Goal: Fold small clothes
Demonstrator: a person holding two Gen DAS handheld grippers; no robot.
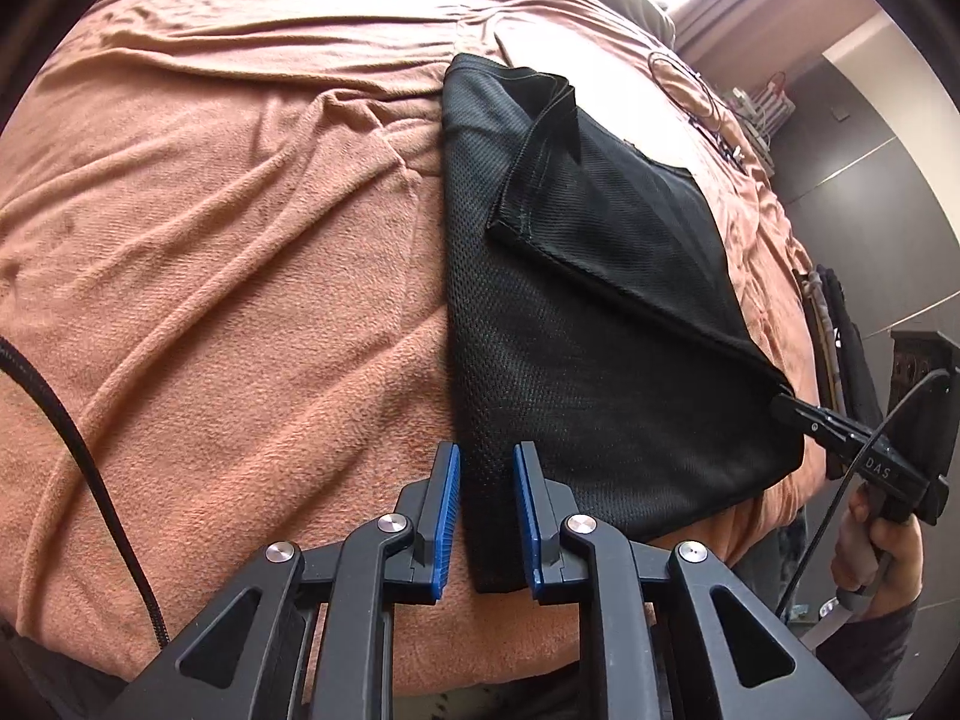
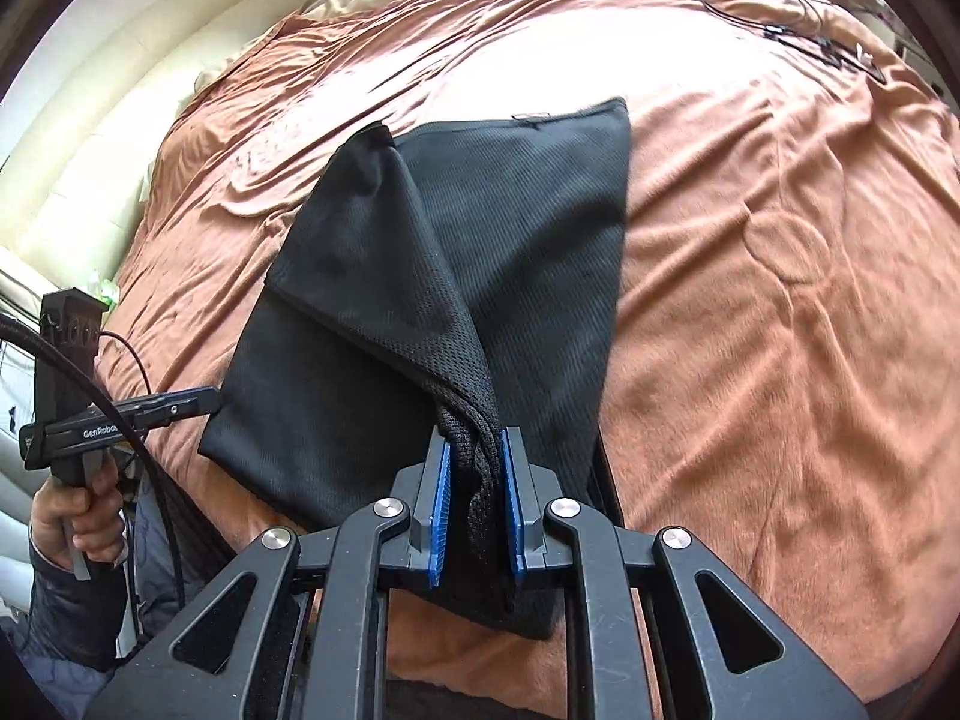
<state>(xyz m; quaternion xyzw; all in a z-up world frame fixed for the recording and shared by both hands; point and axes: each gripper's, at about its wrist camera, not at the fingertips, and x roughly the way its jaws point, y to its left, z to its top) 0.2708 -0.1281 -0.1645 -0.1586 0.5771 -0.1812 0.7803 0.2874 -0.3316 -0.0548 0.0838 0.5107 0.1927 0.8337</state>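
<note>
garment: black mesh shorts (image 1: pixel 600 324), partly folded, lying on the rust-brown blanket (image 1: pixel 210 240) near the bed's front edge, one flap lifted diagonally over the rest.
right gripper (image 2: pixel 474 504): jaws narrow, blue pads clamped on a bunched corner of the fabric. Corner is lifted off the blanket, so the flap hangs as a taut ridge back toward the far hem. Reads as the carrying hand of the fold.
left gripper (image 1: pixel 486 516): jaws narrow with a small gap. Near edge of the shorts runs between the pads; in its own view the pads do not look pressed on the cloth. From the right wrist view the tips sit at the garment's left edge, contact unclear. Judgement: it hovers at the edge to pin or take it, not gripping yet.
why: one hand lifts, the other stays by the base layer so it doesn't drag with the flap.
stage: mid-fold, flap not laid down.
risk: mesh is slippery; the bunched corner could slide out, or the bottom layer could creep.
clutter: thin cable (image 2: pixel 798 24) on the blanket at the far side, well apart.
</note>
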